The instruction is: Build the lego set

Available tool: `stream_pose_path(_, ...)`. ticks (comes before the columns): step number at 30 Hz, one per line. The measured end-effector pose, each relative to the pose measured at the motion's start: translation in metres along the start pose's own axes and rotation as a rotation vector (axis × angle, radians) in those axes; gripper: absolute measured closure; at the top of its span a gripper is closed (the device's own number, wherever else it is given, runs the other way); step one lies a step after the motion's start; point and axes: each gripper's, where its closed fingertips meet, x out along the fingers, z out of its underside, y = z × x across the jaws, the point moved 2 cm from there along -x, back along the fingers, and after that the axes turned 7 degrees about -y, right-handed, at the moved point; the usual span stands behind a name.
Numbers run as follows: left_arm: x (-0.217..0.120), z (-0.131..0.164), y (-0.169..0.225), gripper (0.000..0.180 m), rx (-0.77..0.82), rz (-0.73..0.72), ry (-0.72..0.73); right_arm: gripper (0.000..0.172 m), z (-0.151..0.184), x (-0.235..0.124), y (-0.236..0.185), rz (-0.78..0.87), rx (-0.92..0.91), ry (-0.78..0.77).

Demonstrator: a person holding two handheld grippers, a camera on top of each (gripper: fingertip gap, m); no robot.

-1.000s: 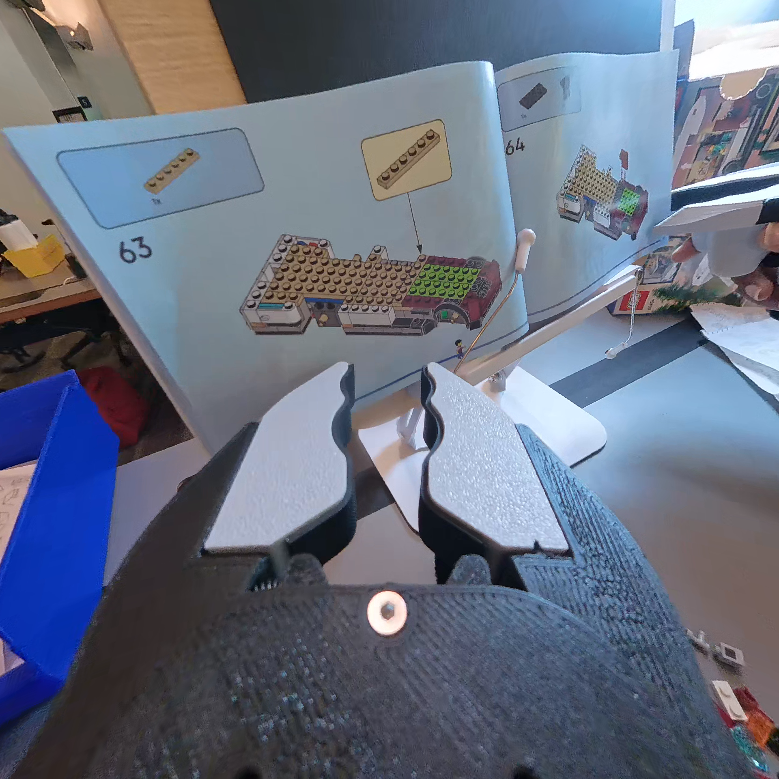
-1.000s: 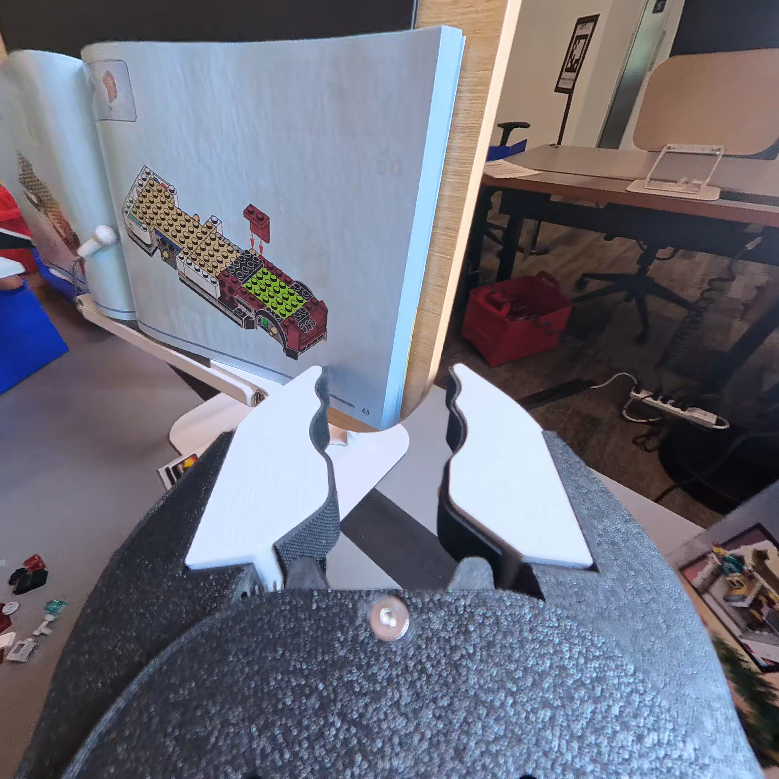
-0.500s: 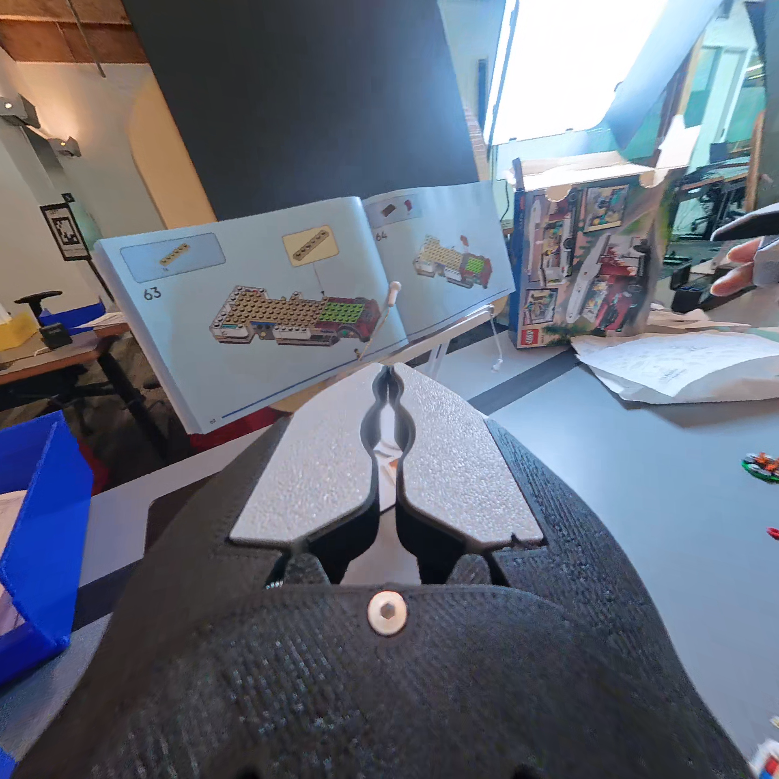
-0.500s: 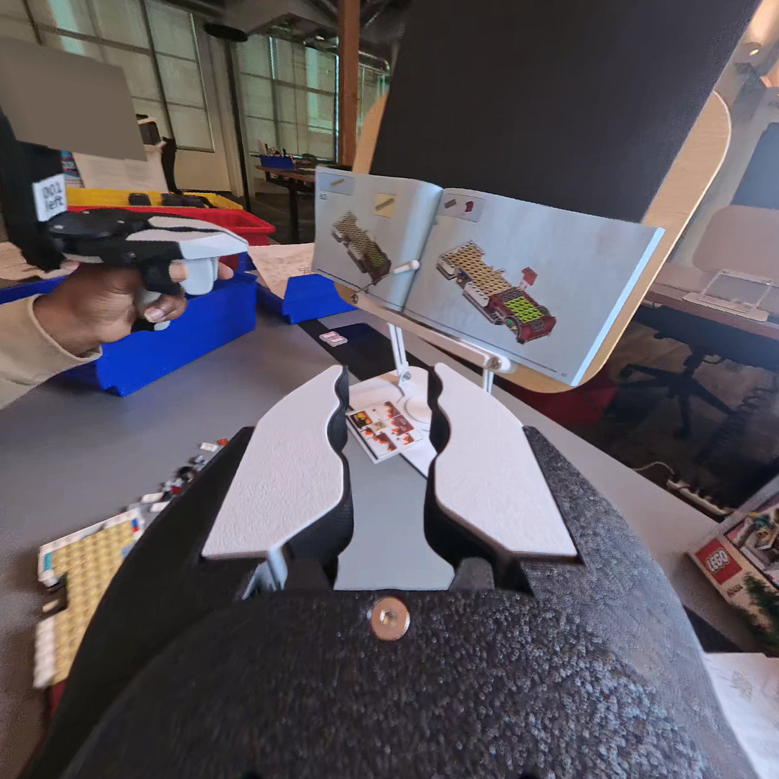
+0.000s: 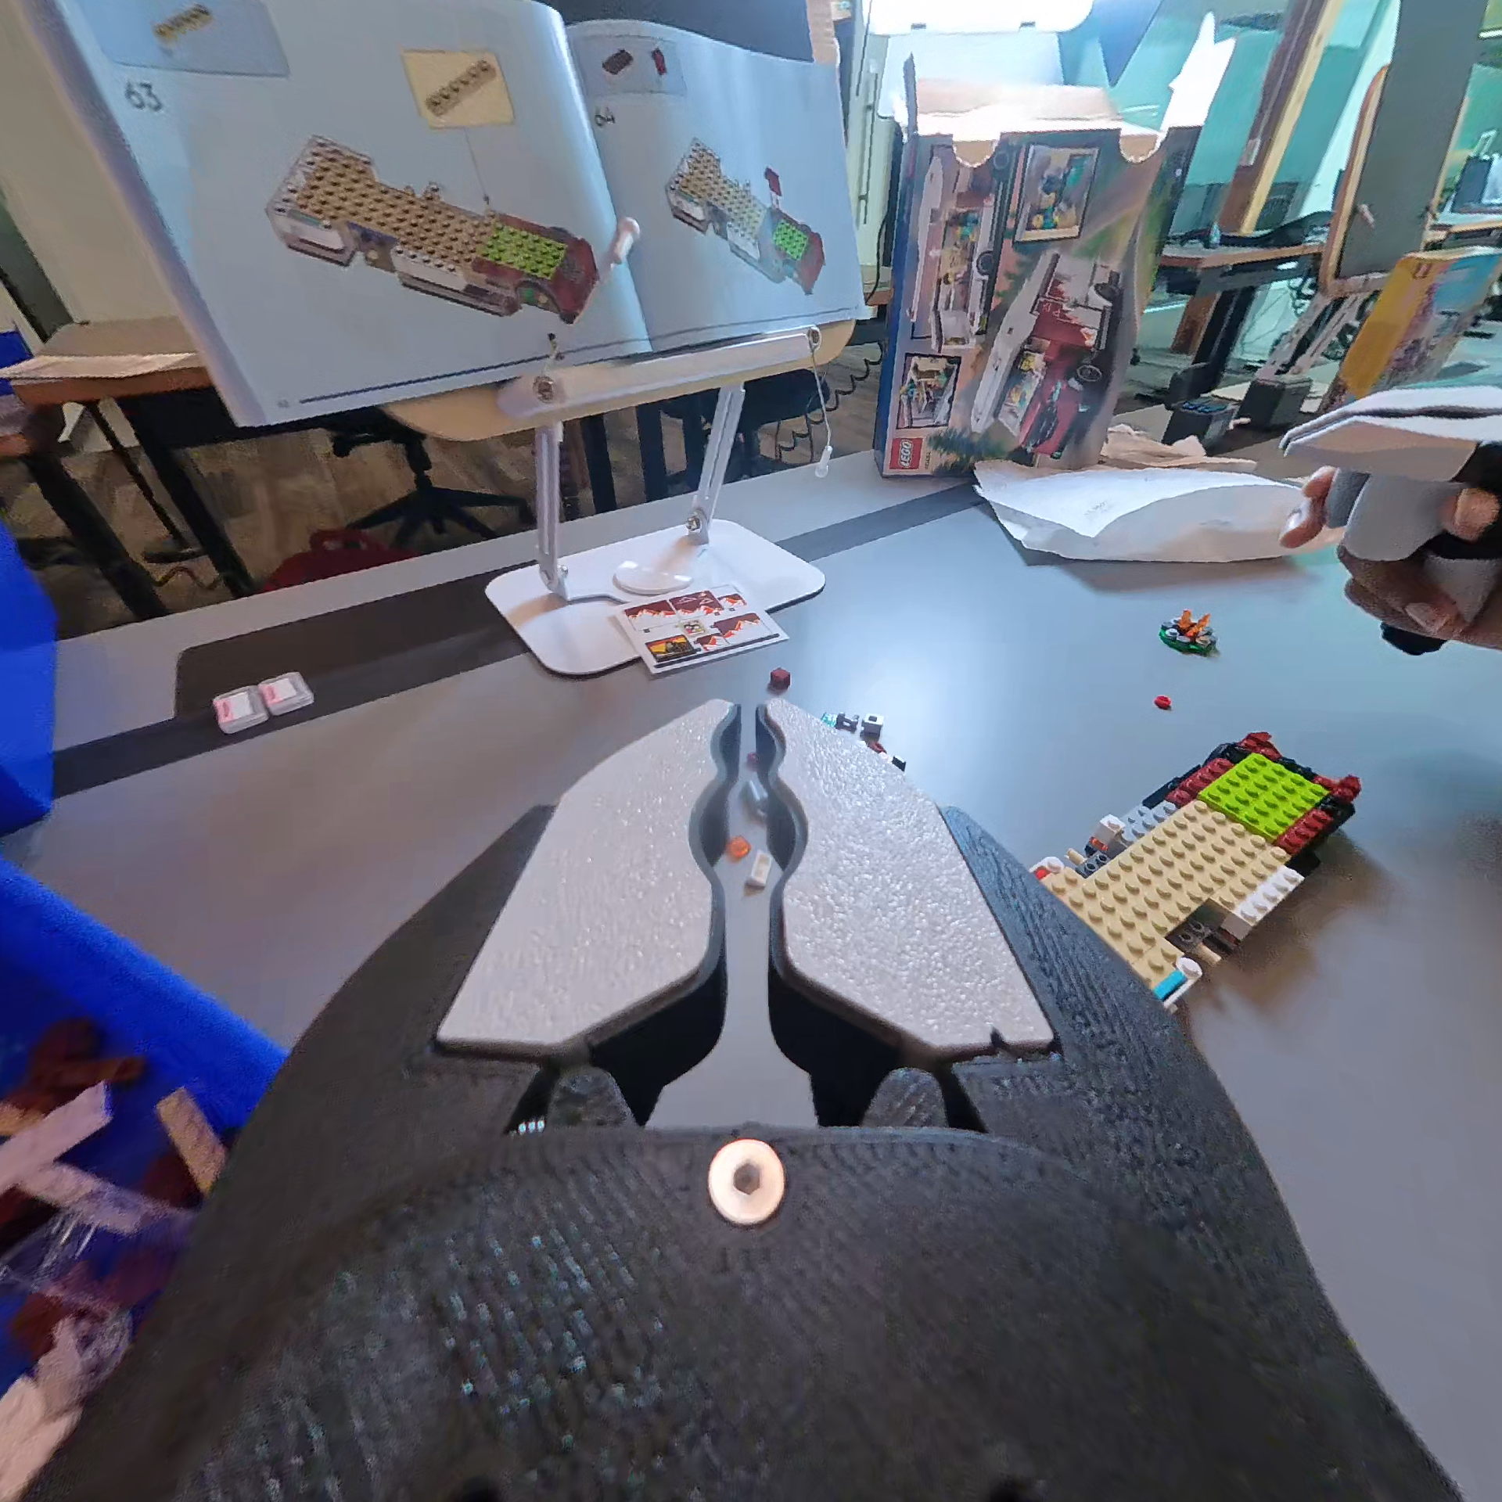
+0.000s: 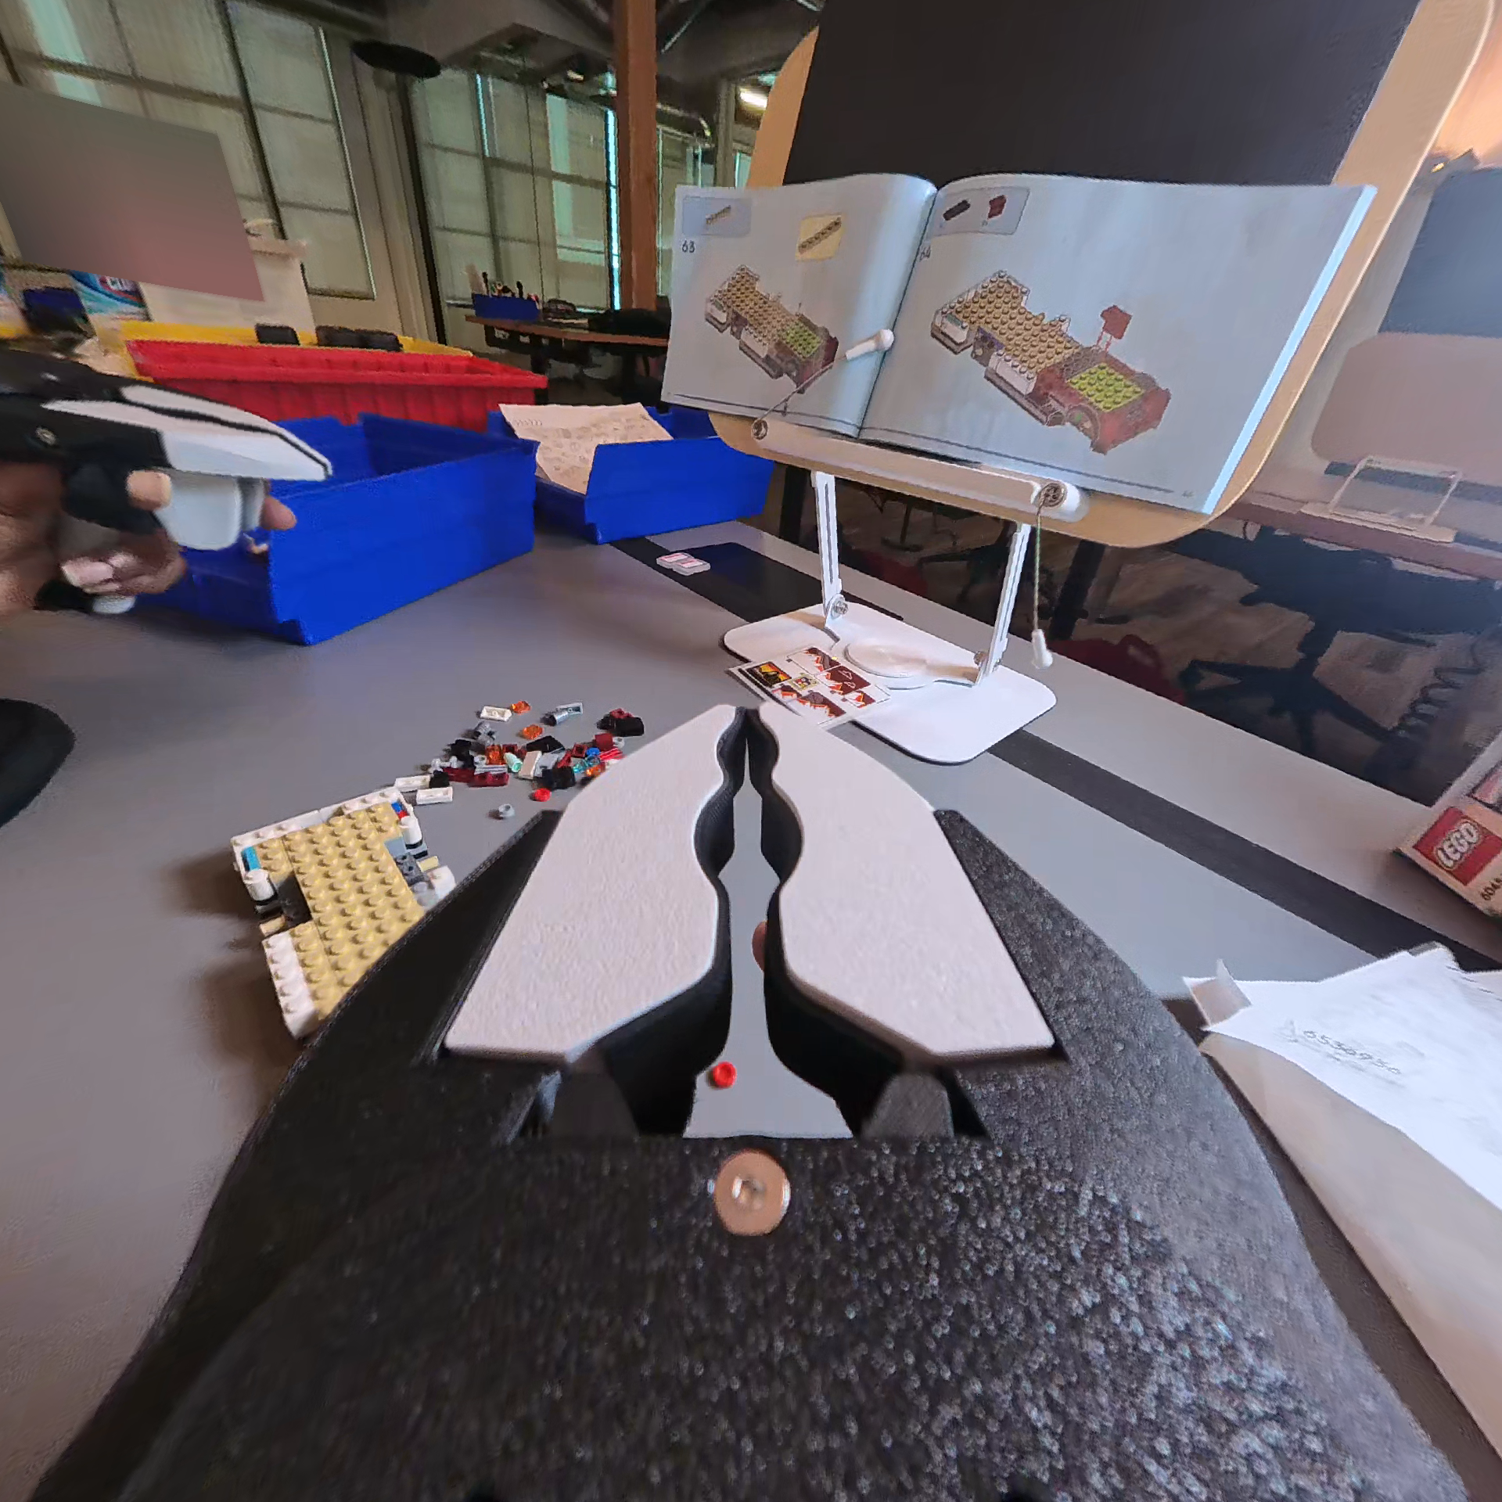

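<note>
While both grippers, left point(image 5: 748, 715) and right point(image 6: 746, 717), are held shut and empty above the table point(image 6: 244, 731), loose bricks point(image 6: 520, 756) lie scattered near. An instruction booklet point(image 6: 1016, 325) is propped open at the far side (for reading, presumably).

Left gripper point(image 5: 748, 715) above grey table point(image 5: 325, 813), fingertips nearly closed w/ nothing between, loose bricks point(image 5: 752, 845) below. Right gripper point(image 6: 746, 719) closed, bare, near brick pile point(image 6: 520, 756). Tan build point(image 5: 1195, 861) flat, between grippers.
</note>
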Motion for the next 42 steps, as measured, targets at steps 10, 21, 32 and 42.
stream_pose_path(10,-0.015,-0.114,-0.031,0.177,0.074,-0.223,0.289,0.171,-0.015,0.012,-0.004,0.091,-0.022,0.129)
stream_pose_path(21,0.112,-0.168,-0.124,0.164,-0.008,-0.430,0.214,0.168,-0.001,0.013,-0.002,0.125,-0.030,0.091)
stream_pose_path(32,0.071,-0.188,-0.098,0.180,0.109,-0.297,0.273,0.168,0.003,0.010,-0.006,0.120,-0.106,0.077)
stream_pose_path(42,-0.062,-0.034,-0.198,0.172,0.233,-0.276,-0.692,0.166,0.003,0.009,-0.006,0.082,-0.065,0.084)
